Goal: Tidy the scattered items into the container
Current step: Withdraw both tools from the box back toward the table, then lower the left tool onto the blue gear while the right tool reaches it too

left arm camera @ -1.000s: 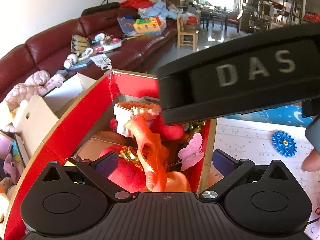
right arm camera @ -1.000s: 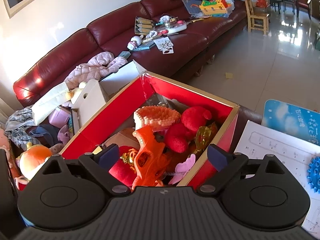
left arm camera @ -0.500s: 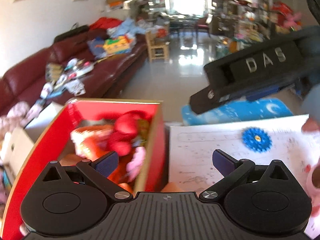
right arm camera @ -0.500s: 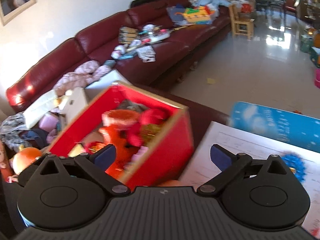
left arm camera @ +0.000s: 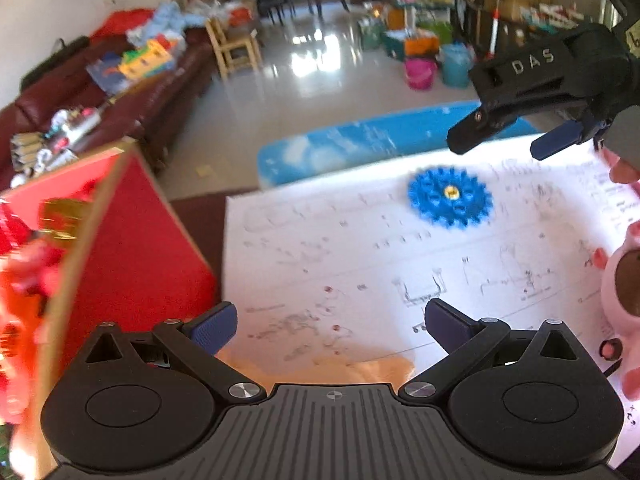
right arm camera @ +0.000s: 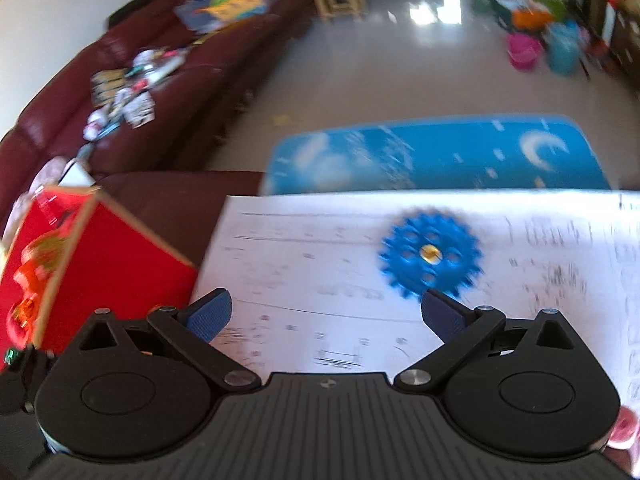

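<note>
both claws spread wide, nothing between the pads. left claw (left arm camera: 330,322) hangs low over the white printed sheet (left arm camera: 360,264), level, pointing across it. right claw (right arm camera: 325,312) angles down at the blue gear (right arm camera: 430,254), which lies flat on the sheet toward its far edge, just ahead of the right-hand pad. red box (left arm camera: 132,240), full of toys, stands at the sheet's left edge. a pink toy (left arm camera: 620,280) sits at the right edge.

Your left gripper (left arm camera: 330,322) fills the lower frame, jaws spread wide; your right gripper (right arm camera: 326,312) likewise gapes, empty.
</note>
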`<action>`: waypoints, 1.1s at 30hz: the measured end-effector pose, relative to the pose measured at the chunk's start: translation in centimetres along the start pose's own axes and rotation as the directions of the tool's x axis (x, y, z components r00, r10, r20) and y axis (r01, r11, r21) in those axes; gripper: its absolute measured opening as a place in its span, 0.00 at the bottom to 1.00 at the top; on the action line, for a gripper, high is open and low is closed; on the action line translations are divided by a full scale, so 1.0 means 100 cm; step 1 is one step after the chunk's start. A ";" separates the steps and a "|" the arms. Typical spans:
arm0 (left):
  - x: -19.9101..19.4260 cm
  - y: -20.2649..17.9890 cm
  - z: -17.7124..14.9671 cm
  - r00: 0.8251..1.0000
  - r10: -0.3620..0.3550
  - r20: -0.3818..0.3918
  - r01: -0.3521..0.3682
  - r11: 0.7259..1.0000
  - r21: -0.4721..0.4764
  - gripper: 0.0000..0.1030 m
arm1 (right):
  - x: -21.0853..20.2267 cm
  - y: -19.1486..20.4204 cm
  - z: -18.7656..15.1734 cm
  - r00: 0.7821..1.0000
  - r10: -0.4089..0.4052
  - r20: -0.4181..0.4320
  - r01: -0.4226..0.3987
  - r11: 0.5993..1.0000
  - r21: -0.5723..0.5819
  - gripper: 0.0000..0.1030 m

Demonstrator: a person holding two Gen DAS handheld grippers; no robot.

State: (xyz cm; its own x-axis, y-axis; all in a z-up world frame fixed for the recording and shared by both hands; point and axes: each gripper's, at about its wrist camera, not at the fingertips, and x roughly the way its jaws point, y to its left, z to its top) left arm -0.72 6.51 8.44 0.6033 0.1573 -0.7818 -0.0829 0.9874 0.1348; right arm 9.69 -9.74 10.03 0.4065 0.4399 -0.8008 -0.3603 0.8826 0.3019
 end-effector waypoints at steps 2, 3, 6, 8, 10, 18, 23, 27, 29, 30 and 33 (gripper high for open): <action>0.018 -0.005 0.002 1.000 -0.013 -0.018 0.013 1.000 0.006 1.00 | 0.015 -0.019 0.001 1.000 0.002 -0.020 -0.002 0.999 0.036 0.98; 0.026 -0.006 0.003 0.999 -0.020 -0.026 0.020 1.000 0.006 1.00 | 0.025 -0.026 0.003 1.000 0.002 -0.031 0.000 0.999 0.047 0.98; 0.049 -0.011 0.009 0.998 -0.043 -0.046 0.043 0.999 0.000 1.00 | 0.054 -0.045 0.010 0.998 0.015 -0.061 -0.010 0.996 0.093 0.98; 0.064 -0.012 0.013 0.997 -0.049 -0.056 0.049 0.999 -0.003 1.00 | 0.071 -0.055 0.015 0.997 0.036 -0.075 -0.026 0.992 0.121 0.98; 0.077 -0.012 0.018 0.996 -0.055 -0.069 0.055 0.998 -0.010 1.00 | 0.087 -0.061 0.021 0.996 0.049 -0.081 -0.037 0.990 0.136 0.98; 0.115 -0.009 0.026 0.993 -0.057 -0.107 0.054 0.998 -0.037 1.00 | 0.145 -0.071 0.036 0.986 0.095 -0.135 -0.078 0.988 0.132 0.98; 0.127 -0.008 0.025 0.990 -0.063 -0.127 0.057 0.997 -0.054 1.00 | 0.161 -0.073 0.035 0.980 0.112 -0.163 -0.094 0.989 0.116 0.98; 0.130 -0.010 0.022 0.990 -0.059 -0.128 0.054 0.998 -0.042 1.00 | 0.164 -0.077 0.037 0.984 0.133 -0.121 -0.119 0.986 0.116 0.98; 0.130 -0.010 0.021 0.990 -0.057 -0.129 0.052 0.998 -0.042 1.00 | 0.167 -0.079 0.038 0.981 0.146 -0.127 -0.129 0.983 0.131 0.98; 0.130 -0.010 0.021 0.990 -0.059 -0.130 0.053 0.998 -0.044 1.00 | 0.166 -0.080 0.037 0.980 0.154 -0.124 -0.137 0.982 0.134 0.98; 0.131 -0.011 0.021 0.989 -0.059 -0.134 0.054 0.997 -0.047 1.00 | 0.173 -0.081 0.027 0.966 0.182 -0.184 -0.150 0.973 0.175 0.99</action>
State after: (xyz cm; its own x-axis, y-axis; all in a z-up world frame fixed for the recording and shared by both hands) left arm 8.90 7.48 -0.66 0.4955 0.0992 -0.8629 -0.0875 0.9941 0.0640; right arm 21.93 -8.85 -4.86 0.1725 0.5551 -0.8137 -0.2650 0.8218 0.5044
